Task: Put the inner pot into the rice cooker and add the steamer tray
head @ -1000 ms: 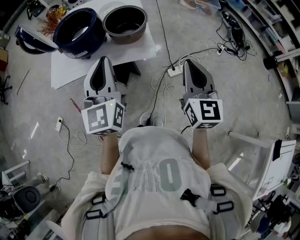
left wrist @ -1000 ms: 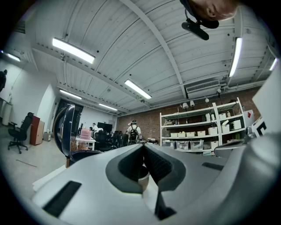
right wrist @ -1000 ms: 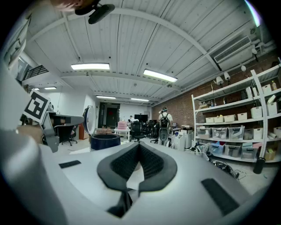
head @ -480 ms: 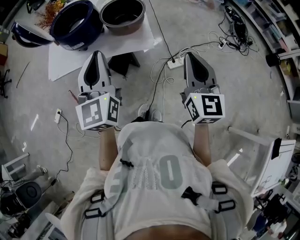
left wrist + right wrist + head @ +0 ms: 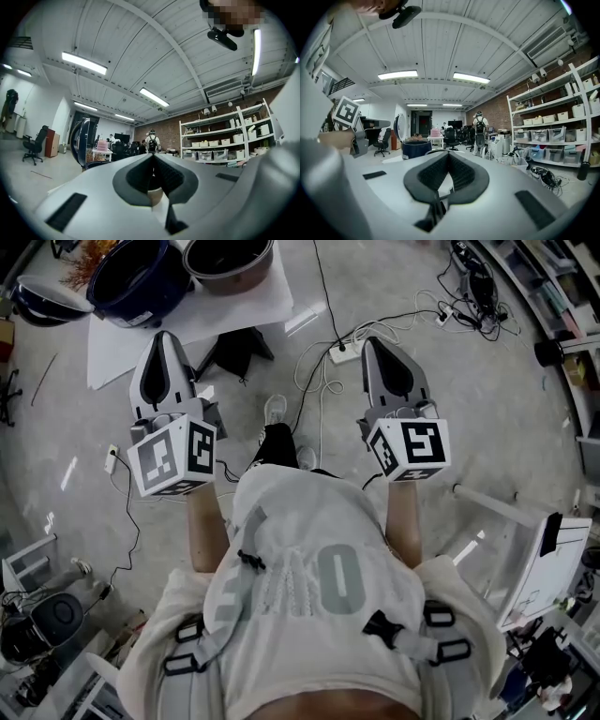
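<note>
- Dark blue cooker sits at the upper left of the head view, on a white sheet on the floor. Its lid is flipped open, so the hole is ready for the pot.
- The pot stands just beside the cooker at the top edge. It is not inside yet.
- I cannot see the tray.
- Left tongs are squeezed closed with nothing in them. They point up toward the cooker and pot, near but not touching.
- Right tongs are closed and empty too, well apart from the pot.
- I think both must open before they can grab the pot.
</note>
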A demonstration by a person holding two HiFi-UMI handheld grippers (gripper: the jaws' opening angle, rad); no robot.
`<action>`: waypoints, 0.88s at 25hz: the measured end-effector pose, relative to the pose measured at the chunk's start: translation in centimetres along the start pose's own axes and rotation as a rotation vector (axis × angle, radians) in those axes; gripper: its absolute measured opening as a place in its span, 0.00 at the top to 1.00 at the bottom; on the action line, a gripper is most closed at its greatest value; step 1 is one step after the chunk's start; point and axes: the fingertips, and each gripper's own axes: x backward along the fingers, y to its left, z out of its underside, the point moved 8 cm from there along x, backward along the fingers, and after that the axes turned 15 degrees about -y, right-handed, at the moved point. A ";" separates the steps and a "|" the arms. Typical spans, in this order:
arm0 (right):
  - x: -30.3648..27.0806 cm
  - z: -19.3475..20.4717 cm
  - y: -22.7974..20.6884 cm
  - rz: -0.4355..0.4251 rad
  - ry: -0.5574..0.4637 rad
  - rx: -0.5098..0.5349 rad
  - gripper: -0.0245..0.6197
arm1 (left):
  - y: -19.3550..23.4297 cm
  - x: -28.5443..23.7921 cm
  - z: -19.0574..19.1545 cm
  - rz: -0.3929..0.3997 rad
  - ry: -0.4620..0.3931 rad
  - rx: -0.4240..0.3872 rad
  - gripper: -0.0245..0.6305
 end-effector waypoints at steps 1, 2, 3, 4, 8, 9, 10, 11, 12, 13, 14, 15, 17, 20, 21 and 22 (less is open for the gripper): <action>0.0 0.0 -0.2 -0.002 -0.006 0.000 0.95 | -0.2 -0.2 -0.1 0.001 -0.008 -0.004 0.93; -0.1 0.0 -0.5 -0.002 -0.010 -0.002 0.95 | -0.3 -0.5 -0.2 0.004 -0.017 -0.007 0.93; -0.2 0.1 -0.8 0.000 -0.012 -0.008 0.95 | -0.5 -0.7 -0.2 0.007 -0.023 -0.008 0.93; -0.4 0.2 -1.0 0.001 -0.013 -0.017 0.95 | -0.7 -0.9 -0.1 0.010 -0.027 -0.007 0.93; -1.6 0.6 -1.5 -0.017 -0.019 -0.025 0.95 | -1.1 -2.0 0.5 0.015 -0.033 -0.004 0.93; -2.0 0.6 -1.7 -0.024 -0.021 -0.017 0.95 | -1.2 -2.4 0.7 0.014 -0.034 -0.002 0.93; -2.5 0.6 -1.9 -0.029 -0.022 -0.009 0.95 | -1.2 -2.9 0.9 0.013 -0.035 0.001 0.93; -3.0 0.7 -2.1 -0.033 -0.022 -0.005 0.95 | -1.2 -3.4 1.1 0.012 -0.034 0.003 0.93; -3.5 0.8 -2.2 -0.036 -0.023 -0.003 0.95 | -1.2 -3.9 1.3 0.010 -0.032 0.003 0.93; -4.2 0.9 -2.4 -0.041 -0.026 -0.003 0.95 | -1.0 -4.5 1.5 0.008 -0.031 0.001 0.93; -5.0 1.0 -2.6 -0.047 -0.029 -0.001 0.95 | -0.8 -5.1 1.9 0.006 -0.033 0.000 0.93; -5.8 1.1 -2.9 -0.054 -0.033 0.001 0.95 | -0.6 -5.9 2.3 0.003 -0.036 0.001 0.93; -7.9 1.4 -3.5 -0.067 -0.034 0.007 0.95 | 0.0 -7.6 3.4 -0.008 -0.038 0.009 0.93; -11.5 1.8 -4.7 -0.084 -0.027 0.022 0.95 | 1.0 -10.5 5.1 -0.031 -0.035 0.033 0.93; -13.0 1.8 -5.1 -0.091 -0.026 0.033 0.95 | 1.3 -11.7 5.6 -0.038 -0.035 0.037 0.93; -14.6 1.7 -5.6 -0.100 -0.027 0.044 0.95 | 1.7 -13.1 6.0 -0.045 -0.034 0.038 0.93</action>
